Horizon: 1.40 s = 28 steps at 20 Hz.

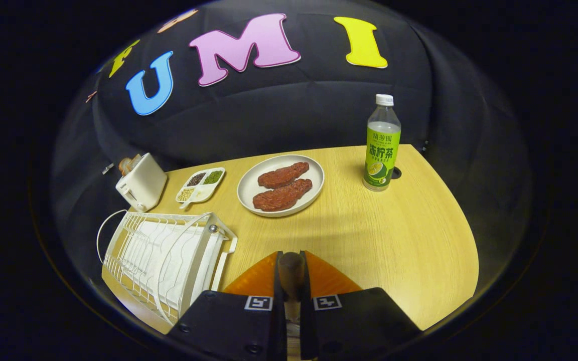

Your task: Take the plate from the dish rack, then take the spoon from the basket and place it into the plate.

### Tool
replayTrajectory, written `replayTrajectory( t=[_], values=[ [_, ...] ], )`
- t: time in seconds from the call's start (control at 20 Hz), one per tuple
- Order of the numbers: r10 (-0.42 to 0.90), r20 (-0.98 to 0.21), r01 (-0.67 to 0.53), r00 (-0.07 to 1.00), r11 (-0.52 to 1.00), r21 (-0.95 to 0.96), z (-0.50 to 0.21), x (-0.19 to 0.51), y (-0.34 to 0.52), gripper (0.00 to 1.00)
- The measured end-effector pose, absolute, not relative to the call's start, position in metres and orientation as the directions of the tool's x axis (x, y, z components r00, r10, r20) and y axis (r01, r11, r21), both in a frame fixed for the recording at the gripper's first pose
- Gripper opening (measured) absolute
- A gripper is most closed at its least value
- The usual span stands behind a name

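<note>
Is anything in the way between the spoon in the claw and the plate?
No. The claw is shut on the spoon, and just bare table lies between it and the plate. The dish rack and the bottle stand off to the sides. Two meat pieces already lie on the plate.

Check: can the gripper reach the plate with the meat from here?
Probably yes. The gripper, shut on a brown handle, faces bare table up to the plate; the dish rack and bottle stand off to either side.

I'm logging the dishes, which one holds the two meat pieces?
The round plate, between the divided tray of seeds and the bottle. The tool grips a brown handle.
</note>
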<state>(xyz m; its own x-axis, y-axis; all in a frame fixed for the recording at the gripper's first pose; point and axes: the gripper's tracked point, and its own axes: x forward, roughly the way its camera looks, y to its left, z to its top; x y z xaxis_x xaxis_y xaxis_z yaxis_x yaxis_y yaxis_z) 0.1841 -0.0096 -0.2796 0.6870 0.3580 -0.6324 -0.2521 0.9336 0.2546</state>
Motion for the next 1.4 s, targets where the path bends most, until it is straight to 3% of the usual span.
replayTrajectory(
  t=[0.45,0.8,1.4],
  values=[
    [0.287,-0.522,-0.164,0.803,0.949,0.270,-0.174,0.156,-0.033,0.13],
    [0.243,-0.526,-0.081,0.815,0.947,0.312,-0.136,0.096,-0.042,0.13],
    [0.294,-0.727,0.033,0.620,0.917,0.399,-0.245,-0.049,0.024,0.13]
  ],
)
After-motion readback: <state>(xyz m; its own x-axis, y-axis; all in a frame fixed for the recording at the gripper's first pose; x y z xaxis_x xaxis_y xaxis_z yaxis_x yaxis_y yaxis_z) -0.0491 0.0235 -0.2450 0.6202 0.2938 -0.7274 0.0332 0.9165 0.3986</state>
